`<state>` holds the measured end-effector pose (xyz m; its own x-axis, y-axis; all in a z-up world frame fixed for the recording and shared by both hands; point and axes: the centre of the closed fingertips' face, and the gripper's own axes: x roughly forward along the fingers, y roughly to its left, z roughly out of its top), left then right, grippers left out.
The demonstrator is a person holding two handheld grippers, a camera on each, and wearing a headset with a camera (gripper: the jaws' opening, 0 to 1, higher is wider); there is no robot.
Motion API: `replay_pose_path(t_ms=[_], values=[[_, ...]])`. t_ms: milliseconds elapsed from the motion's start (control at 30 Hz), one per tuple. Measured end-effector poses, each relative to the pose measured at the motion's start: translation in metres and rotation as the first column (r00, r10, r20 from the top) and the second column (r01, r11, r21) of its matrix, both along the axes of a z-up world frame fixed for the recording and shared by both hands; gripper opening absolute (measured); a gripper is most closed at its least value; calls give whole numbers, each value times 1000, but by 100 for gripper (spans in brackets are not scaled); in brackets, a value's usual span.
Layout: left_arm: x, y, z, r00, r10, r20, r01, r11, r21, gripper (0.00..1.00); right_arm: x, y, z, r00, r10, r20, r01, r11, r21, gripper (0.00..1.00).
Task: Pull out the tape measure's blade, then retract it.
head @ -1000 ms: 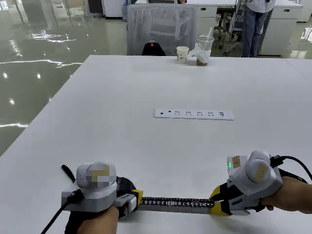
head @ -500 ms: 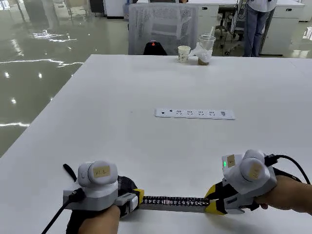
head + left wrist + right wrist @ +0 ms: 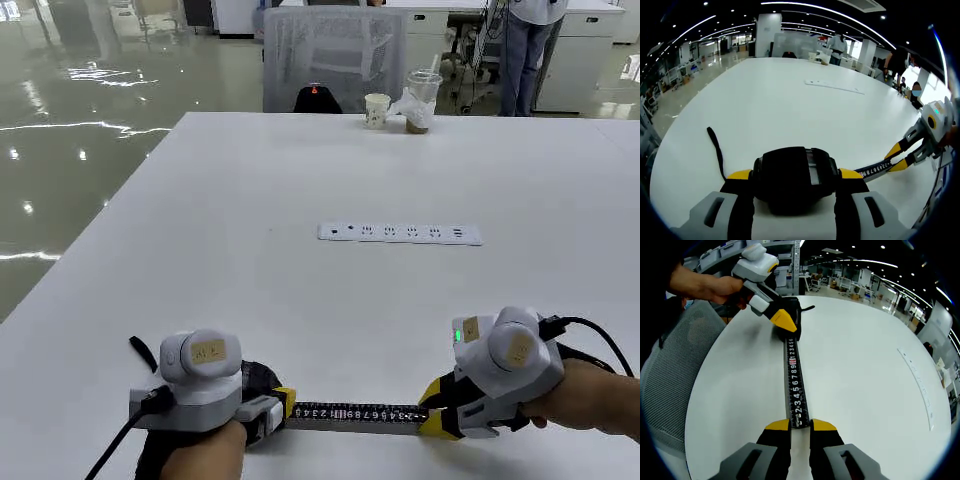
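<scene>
At the table's (image 3: pixel 330 170) near edge, left gripper (image 3: pixel 266 402) clamps the tape measure (image 3: pixel 792 172) to anchor it; right gripper (image 3: pixel 800 425) pinches the blade (image 3: pixel 794 385) end, stretched taut between the 2, probably for controlled retraction.

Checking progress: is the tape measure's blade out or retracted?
Out: the blade spans from the case to the right gripper.

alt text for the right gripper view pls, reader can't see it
The right gripper has its jaws shut on the end of a numbered tape measure blade, which runs straight across a white table to its black case. The case is clamped in the left gripper, held by a person's hand at upper left.
</scene>
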<state>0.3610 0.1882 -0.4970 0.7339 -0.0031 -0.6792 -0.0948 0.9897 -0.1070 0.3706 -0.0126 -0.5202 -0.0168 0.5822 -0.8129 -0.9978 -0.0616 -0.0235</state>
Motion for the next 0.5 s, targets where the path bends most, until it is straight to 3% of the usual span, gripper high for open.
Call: replay_pose_path(t_ms=[500], values=[[-1,0,0,1000,-2,-1,2,1000,-3,60,-1,7,0,1000,1,-3,-1,1000,7,10]])
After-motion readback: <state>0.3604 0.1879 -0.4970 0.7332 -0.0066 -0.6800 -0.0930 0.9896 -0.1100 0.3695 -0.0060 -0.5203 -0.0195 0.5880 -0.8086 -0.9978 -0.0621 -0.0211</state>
